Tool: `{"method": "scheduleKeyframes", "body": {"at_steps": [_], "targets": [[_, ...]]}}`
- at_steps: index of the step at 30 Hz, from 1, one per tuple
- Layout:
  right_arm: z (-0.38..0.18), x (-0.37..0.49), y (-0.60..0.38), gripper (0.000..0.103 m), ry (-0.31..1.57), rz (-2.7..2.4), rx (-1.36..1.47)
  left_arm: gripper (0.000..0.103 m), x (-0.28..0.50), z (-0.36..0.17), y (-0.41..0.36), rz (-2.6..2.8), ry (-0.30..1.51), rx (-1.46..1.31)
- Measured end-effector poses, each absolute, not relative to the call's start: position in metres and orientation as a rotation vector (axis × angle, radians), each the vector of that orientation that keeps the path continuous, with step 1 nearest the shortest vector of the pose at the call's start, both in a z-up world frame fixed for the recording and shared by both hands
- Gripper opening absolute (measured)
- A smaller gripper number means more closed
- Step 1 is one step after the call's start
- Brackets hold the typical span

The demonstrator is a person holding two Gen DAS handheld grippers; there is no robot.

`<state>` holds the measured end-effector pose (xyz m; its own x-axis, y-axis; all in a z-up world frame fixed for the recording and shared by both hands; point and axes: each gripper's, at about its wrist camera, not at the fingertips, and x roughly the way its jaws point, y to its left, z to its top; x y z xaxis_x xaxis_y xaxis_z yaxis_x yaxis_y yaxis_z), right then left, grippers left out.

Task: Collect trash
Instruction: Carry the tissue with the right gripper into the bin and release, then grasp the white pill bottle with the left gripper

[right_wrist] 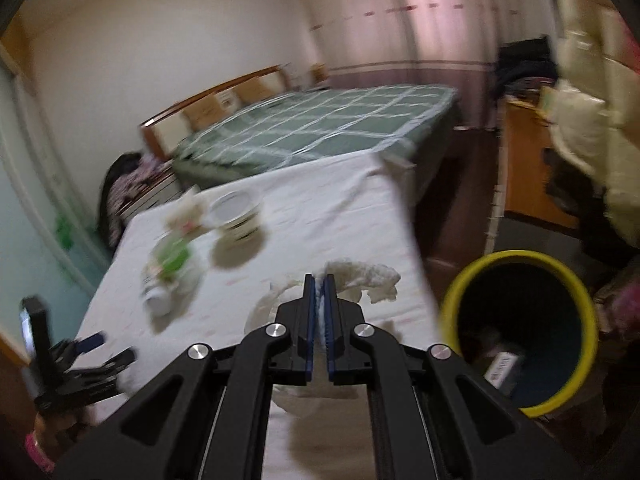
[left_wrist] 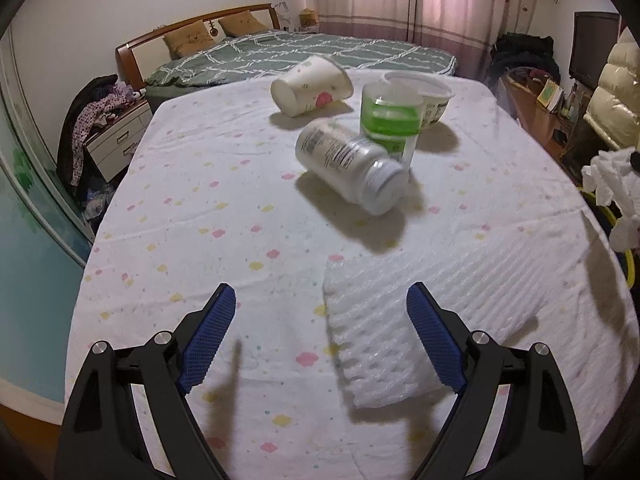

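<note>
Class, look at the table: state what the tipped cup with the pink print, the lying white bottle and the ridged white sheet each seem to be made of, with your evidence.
Tipped cup: probably paper, matte with printed pattern and thin rim. White bottle: likely plastic, smooth with slight sheen, ribbed cap, printed label. Ridged sheet: seems foam packing wrap, soft, translucent white with raised rows; exact material unclear.

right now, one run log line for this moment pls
left gripper: open over foam sheet | right gripper: shut on tissue wad | bin: beside table, right of the gripper | bottle, cups: on table
</note>
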<state>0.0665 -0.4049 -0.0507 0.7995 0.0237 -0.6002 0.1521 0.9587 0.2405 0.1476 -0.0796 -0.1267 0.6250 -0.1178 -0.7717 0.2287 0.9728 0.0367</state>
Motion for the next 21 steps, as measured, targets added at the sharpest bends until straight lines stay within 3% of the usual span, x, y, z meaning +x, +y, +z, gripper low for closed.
{"method": "scheduleKeyframes", "body": {"at_steps": [8, 12, 15, 21], "targets": [[-0.08, 0.069, -0.497, 0.005, 0.672, -0.374, 0.336, 0.086, 0.159, -0.103, -0.097, -0.225, 0.829, 0.132], [-0.102, 0.075, -0.525, 0.009, 0.722, -0.467, 0.351, 0.086, 0.173, -0.107, -0.11, -0.222, 0.844, 0.134], [-0.11, 0.072, -0.533, 0.021, 0.728, -0.505, 0.358, 0.086, 0.186, -0.111, -0.119, -0.209, 0.857, 0.14], [-0.115, 0.07, -0.533, 0.022, 0.725, -0.494, 0.364, 0.085, 0.213, -0.126, -0.127, -0.18, 0.897, 0.126]]}}
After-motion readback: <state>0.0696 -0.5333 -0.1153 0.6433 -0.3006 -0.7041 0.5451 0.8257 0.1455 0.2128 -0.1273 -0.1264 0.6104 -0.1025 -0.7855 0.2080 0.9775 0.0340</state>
